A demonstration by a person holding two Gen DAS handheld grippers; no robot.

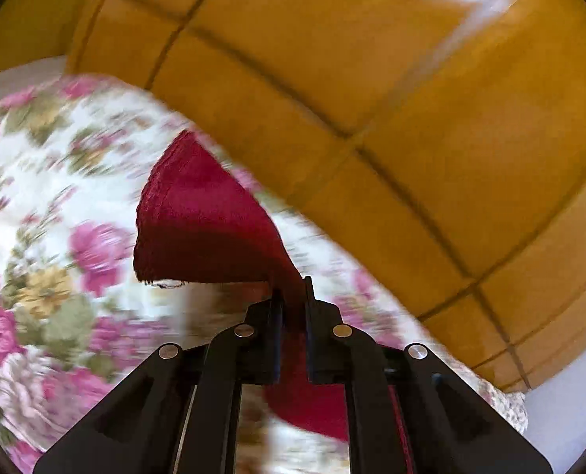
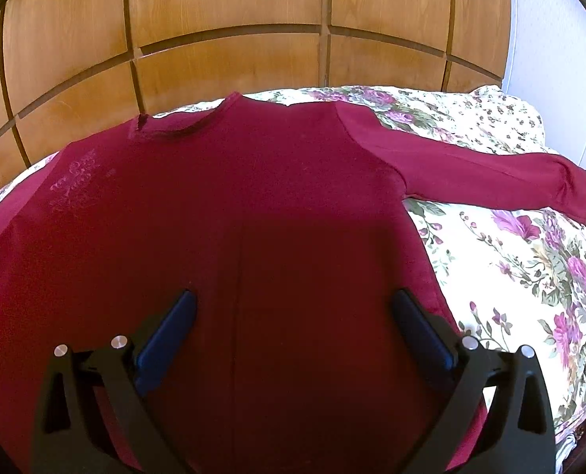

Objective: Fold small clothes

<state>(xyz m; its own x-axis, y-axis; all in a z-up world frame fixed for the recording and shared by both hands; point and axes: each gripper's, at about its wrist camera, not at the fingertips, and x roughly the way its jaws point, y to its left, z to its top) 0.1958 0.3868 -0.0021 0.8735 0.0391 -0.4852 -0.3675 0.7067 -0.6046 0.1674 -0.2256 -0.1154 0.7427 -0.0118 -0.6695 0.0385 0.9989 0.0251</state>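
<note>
Fingers of the left gripper pinch a fold of the dark red long-sleeved knit top, lifted off the floral bedspread, likely to carry a sleeve inward; the right gripper hovers wide and empty above the flat-spread body, ready to pin it

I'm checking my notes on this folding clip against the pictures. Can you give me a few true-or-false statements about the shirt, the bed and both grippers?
1. The left gripper is shut on red cloth of the shirt. True.
2. The right gripper is clamped on the shirt's collar. False: its jaws stand wide open above the lower body of the shirt, holding nothing.
3. The shirt lies on a flowered bedspread. True.
4. The sleeve seen in the right wrist view is folded across the chest. False: it lies stretched outward on the bedspread.
5. Wooden panels stand behind the bed. True.
</note>
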